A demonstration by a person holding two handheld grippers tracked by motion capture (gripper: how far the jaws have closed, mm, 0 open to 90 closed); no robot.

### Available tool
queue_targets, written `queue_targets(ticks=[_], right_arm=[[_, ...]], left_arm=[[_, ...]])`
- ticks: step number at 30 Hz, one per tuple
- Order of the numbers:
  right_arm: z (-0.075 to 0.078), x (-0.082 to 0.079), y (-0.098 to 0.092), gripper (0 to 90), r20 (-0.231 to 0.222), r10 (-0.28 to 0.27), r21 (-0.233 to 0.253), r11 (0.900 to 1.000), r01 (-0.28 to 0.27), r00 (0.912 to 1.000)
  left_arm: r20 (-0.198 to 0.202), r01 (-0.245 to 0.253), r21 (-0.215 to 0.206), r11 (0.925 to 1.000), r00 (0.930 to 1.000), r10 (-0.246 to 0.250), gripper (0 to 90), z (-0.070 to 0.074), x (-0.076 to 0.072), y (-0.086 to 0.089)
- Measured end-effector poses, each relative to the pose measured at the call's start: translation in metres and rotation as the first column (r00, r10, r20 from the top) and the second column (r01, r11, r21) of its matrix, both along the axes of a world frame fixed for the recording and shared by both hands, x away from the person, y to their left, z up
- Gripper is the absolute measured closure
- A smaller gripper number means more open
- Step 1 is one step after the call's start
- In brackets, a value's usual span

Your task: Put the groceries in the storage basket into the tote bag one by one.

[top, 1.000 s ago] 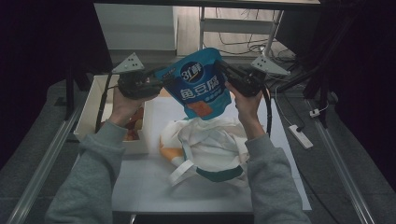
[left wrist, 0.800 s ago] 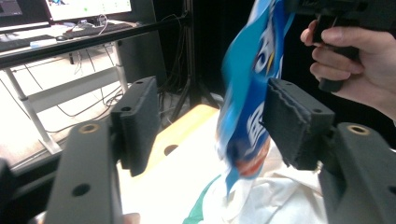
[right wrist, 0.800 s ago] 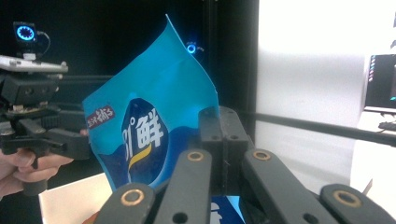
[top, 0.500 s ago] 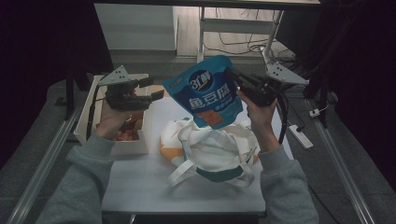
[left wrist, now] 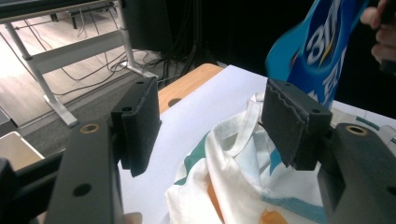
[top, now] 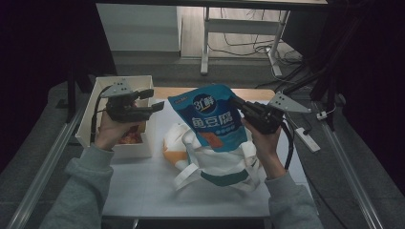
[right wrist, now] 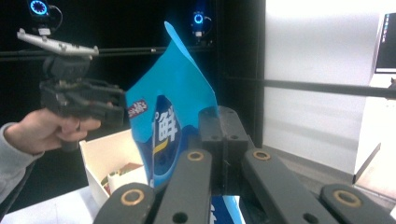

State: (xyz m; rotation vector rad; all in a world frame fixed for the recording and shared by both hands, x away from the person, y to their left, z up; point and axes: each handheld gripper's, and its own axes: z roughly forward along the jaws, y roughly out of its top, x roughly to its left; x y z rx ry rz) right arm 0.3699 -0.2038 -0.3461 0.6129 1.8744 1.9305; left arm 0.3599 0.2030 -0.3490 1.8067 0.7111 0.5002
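The blue pouch (top: 210,117), released by the now wide-open left gripper (top: 152,100), is held above the tote bag (top: 215,162) solely by the clamped right gripper (top: 237,106), ready for bagging.

The white-topped table (top: 143,191) stands on a grey floor (top: 353,157), its far edge a strip of bare wood (top: 167,92). Beyond that edge a white-legged desk frame (top: 239,28) stands on pale wood flooring with loose cables (top: 239,45) under it, beside a white cabinet (top: 138,26). Right of the table a white power strip (top: 307,139) lies on the floor, and the room around is dark.
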Motion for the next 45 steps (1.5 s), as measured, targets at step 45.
queue_targets(ticks=[45], right_arm=[[-0.056,0.017,-0.04,58.7,-0.224,-0.001,-0.234,0.971,-0.053,0.9747]], left_arm=[[-0.073,0.033,0.071,0.9969,0.9969,-0.028,35.9,-0.029,0.002,-0.026]])
